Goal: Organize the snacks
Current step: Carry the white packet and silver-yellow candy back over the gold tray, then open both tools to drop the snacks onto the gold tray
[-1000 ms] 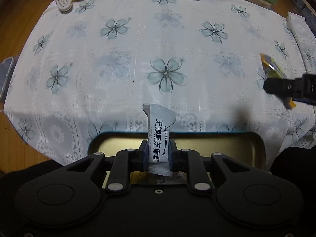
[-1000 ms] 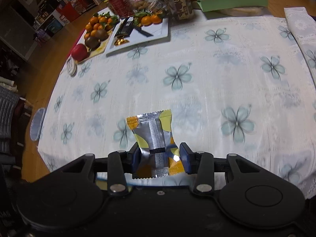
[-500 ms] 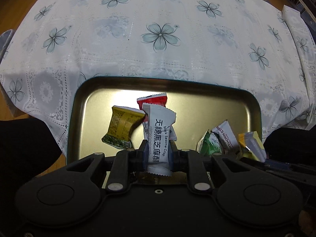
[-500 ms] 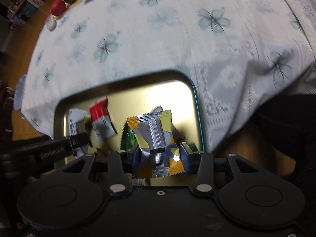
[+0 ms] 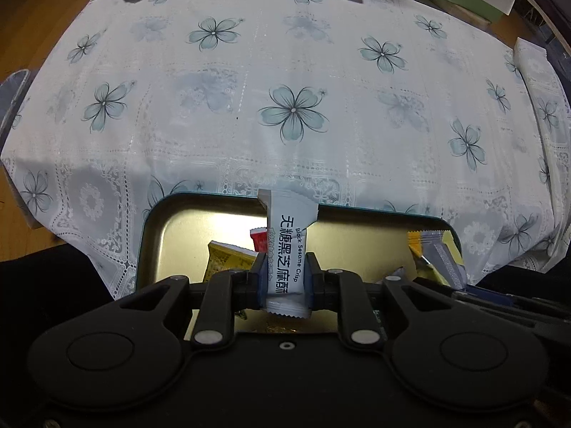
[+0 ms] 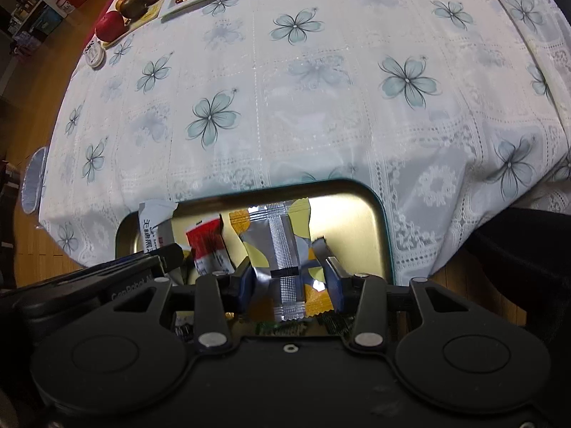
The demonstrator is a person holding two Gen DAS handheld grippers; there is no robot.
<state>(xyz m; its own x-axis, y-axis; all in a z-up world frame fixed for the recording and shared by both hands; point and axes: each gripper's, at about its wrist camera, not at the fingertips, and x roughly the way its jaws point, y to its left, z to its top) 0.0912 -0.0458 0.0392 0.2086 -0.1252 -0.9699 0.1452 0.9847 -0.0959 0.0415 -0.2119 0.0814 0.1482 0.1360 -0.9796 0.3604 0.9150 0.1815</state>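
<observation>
2 wrapped snacks are in hand, 1 per gripper, both held over the gold metal tin (image 5: 171, 235) with the teal rim that sits at the near edge of the flowered tablecloth (image 5: 292, 71). The left gripper (image 5: 285, 278) is clamped across the lower part of a white sachet (image 5: 289, 246) printed with black characters and "Black Sesame Crisp"; it stands upright, serrated ends top and bottom, its top edge at 12 o'clock crossing the tin's far rim in the left wrist view. The right gripper (image 6: 289, 281) is closed on a silver and yellow foil packet (image 6: 282, 246) with a crimped centre seam facing the camera and an orange lower corner. Inside the tin, at 10 to 11 o'clock from the left gripper, lie a yellow packet (image 5: 228, 256) and a red packet (image 5: 260, 240); the foil packet also shows at 3 o'clock in that view. Judgement on handling: both items look very light, with thin crinkly film that deforms under the pads, and the foil is likely slippery. The contents are probably brittle, so firm squeezing risks crushing. Best hold looks to be across the flat faces near mid-body, as now, not on the sealed end flaps, which would fold. Each should drop freely on release.
</observation>
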